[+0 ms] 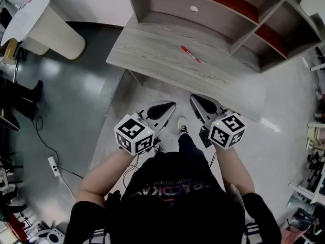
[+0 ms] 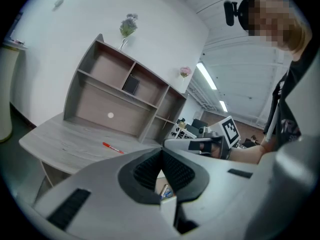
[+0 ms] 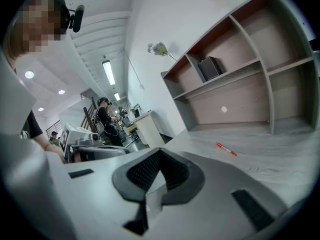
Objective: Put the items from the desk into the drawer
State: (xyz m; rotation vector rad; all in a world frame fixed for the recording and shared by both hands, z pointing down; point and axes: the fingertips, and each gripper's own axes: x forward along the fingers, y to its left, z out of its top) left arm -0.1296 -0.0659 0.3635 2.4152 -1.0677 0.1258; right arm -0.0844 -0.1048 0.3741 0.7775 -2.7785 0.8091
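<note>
A red pen (image 1: pixel 190 54) lies alone on the grey wooden desk (image 1: pixel 152 60), also seen as the pen (image 2: pixel 113 147) and the pen (image 3: pixel 226 149) in the gripper views. Both grippers hang side by side in front of the desk's near edge, short of the pen and pointing toward it. My left gripper (image 1: pixel 170 107) has its jaws together with nothing between them (image 2: pixel 161 154). My right gripper (image 1: pixel 195 100) is likewise shut and empty (image 3: pixel 159 154). No drawer shows plainly in any view.
A shelf unit (image 1: pixel 213 9) stands on the desk's back, with a small black box (image 2: pixel 131 85) in one cubby and flowers (image 2: pixel 128 26) on top. A white round stand (image 1: pixel 45 24) is at far left. A power strip (image 1: pixel 53 165) lies on the floor.
</note>
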